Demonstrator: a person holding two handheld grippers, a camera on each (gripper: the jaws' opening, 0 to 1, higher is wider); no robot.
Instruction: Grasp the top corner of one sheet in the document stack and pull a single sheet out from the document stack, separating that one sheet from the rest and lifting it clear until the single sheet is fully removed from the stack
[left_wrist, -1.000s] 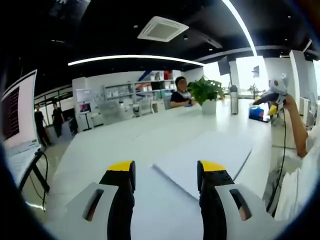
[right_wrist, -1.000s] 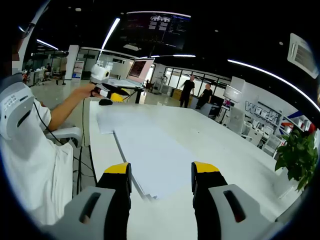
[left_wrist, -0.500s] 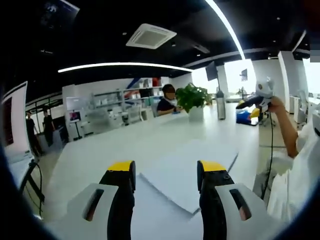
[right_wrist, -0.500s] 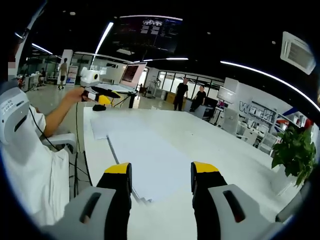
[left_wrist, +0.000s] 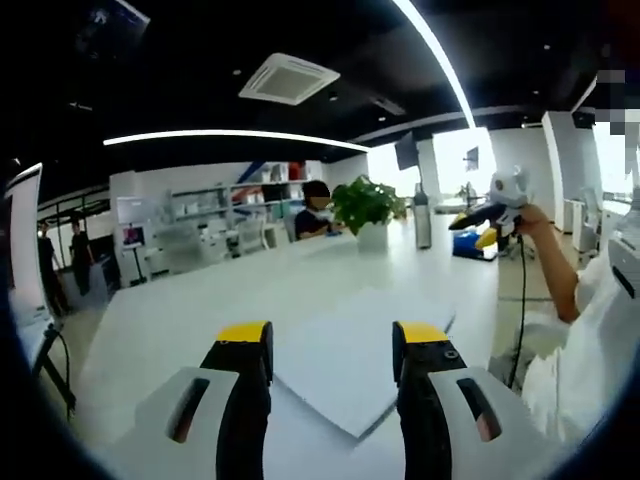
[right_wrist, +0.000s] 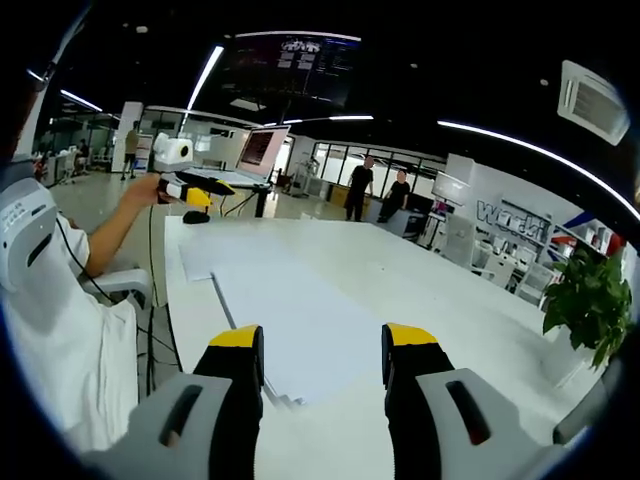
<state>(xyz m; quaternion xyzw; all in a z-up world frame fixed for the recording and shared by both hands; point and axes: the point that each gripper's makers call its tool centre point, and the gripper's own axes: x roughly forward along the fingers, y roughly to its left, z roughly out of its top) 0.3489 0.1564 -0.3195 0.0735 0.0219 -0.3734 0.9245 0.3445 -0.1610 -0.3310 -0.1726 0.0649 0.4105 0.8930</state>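
Where jaws gape, document stack (left_wrist: 352, 365), potted plant (left_wrist: 364, 207) beyond

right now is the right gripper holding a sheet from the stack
No: in the right gripper view the right gripper is open, its fingers empty above the document stack on the table.

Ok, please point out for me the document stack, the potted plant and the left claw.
document stack (left_wrist: 350, 365), left gripper view, flat top sheet.
potted plant (left_wrist: 364, 205), left gripper view, its green leaves.
left claw (left_wrist: 325, 345), left gripper view, midway between its yellow tips.

Bright ceiling strips, fisheye-warped edges, mild blur
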